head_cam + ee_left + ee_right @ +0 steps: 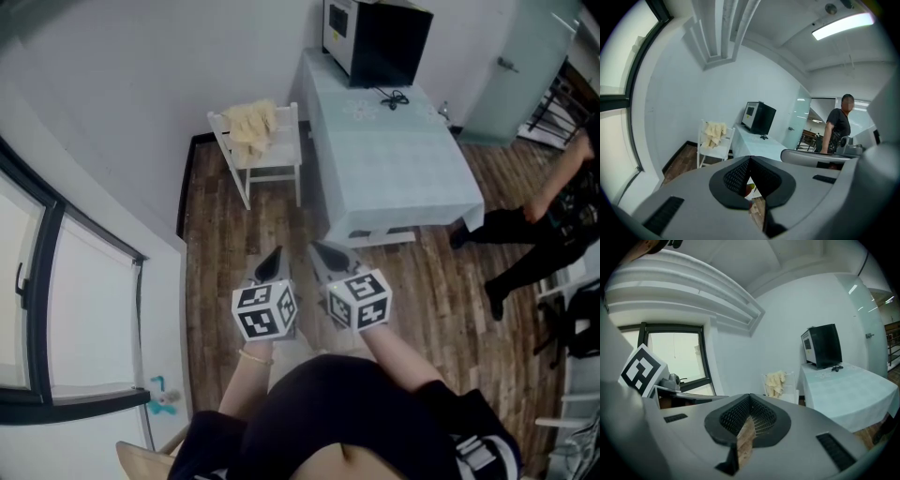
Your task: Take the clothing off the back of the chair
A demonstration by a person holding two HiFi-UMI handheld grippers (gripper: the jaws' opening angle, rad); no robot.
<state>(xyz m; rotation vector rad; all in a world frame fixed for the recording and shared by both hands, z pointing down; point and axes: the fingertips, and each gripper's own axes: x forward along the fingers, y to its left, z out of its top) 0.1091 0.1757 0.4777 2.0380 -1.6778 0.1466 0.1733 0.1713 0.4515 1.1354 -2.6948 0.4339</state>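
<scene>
The pale yellow clothing (251, 127) hung bunched over the back rail of the white chair (272, 173), which stood against the wall (141, 112) just beside the near end of the cloth-covered bench (394, 159). Both tools were well short of it, with a stretch of wooden floor (225, 234) between. The left gripper (272, 258) and the right gripper (323, 251) were held side by side, each with its jaws closed on nothing and pointing ahead towards the chair. The garment lay ahead and a little left of them, so I judged the left one slightly the nearer and better lined up. Its long run followed the rail crosswise to the approach, with folds dropping towards the seat. The head view alone showed the floor gap to be crossed. The gripper views showed instead how far the cloth hung down the back. The left one also caught a person (840, 124) beyond the bench, and the right one the window (675, 357).
</scene>
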